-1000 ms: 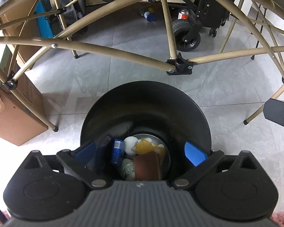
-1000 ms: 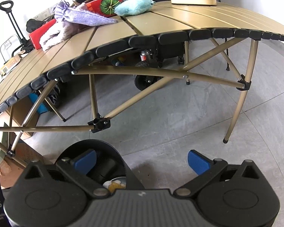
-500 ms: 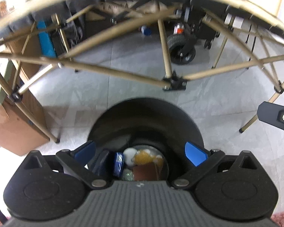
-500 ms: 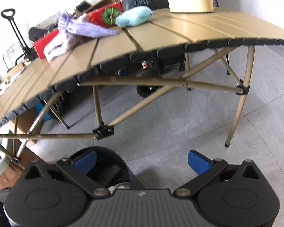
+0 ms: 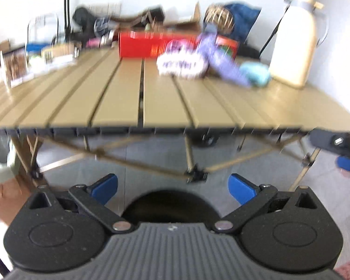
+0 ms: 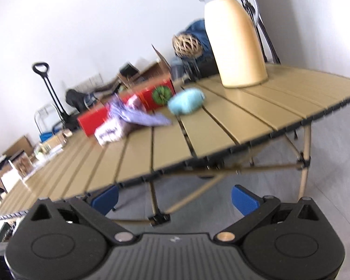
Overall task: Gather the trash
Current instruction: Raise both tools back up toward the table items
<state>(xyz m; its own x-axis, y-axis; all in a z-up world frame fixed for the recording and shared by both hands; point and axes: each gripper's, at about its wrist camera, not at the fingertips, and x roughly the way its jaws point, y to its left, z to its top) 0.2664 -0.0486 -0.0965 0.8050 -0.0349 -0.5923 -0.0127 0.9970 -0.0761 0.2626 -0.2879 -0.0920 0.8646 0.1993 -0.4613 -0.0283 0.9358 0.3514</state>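
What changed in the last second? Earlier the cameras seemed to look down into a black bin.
Both grippers swung upward: the left gripper left the bin, now barely visible, and faces the tabletop. The right gripper rose likewise. Both stayed open and empty; the flask stayed put.

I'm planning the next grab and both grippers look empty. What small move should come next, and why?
Probably carry the right gripper forward over the table toward the light blue wad beside the cream jug. Both grippers are open and hold nothing, the left gripper is above the black bin, and the wad looks like loose trash, though blur leaves that uncertain.
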